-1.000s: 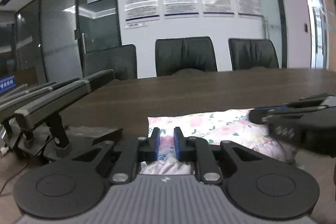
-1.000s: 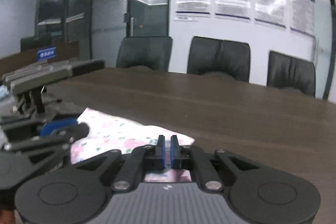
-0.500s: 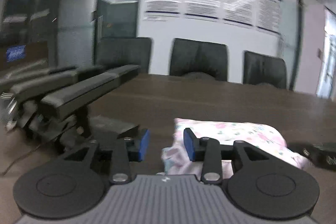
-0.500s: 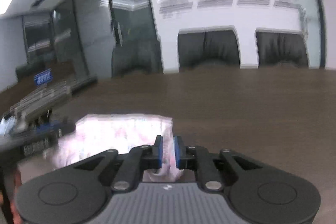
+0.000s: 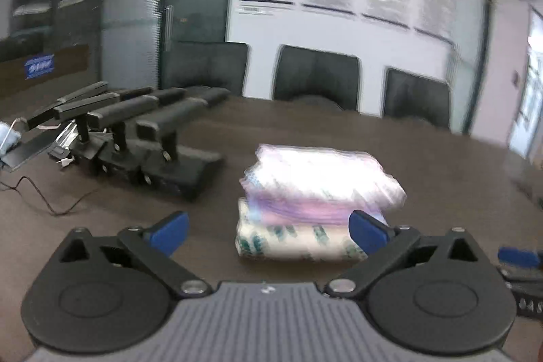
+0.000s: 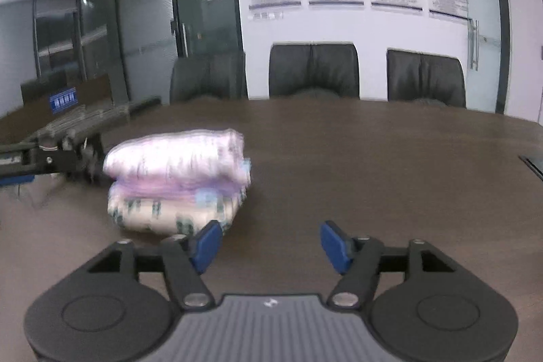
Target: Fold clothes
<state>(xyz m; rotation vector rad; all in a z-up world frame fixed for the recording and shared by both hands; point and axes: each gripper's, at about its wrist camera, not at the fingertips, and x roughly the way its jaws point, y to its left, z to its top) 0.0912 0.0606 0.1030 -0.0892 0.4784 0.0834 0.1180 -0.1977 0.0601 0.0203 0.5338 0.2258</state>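
Left gripper (image 5: 268, 233) is being held wide open, nothing gripped. Folded clothes (image 5: 315, 199) are being left stacked on the tabletop (image 6: 390, 165), near its left edge by black stands (image 5: 149, 145). Right gripper (image 6: 271, 246) is being held wide open, empty, just beside the stack.

— How does the left gripper (image 5: 268, 234) stand?
— Level, jaws spread wide, nothing between its blue fingertips (image 5: 169, 231).
— And the right gripper (image 6: 271, 246)?
— Level too, jaws parted, empty, with its tip showing in the left view.
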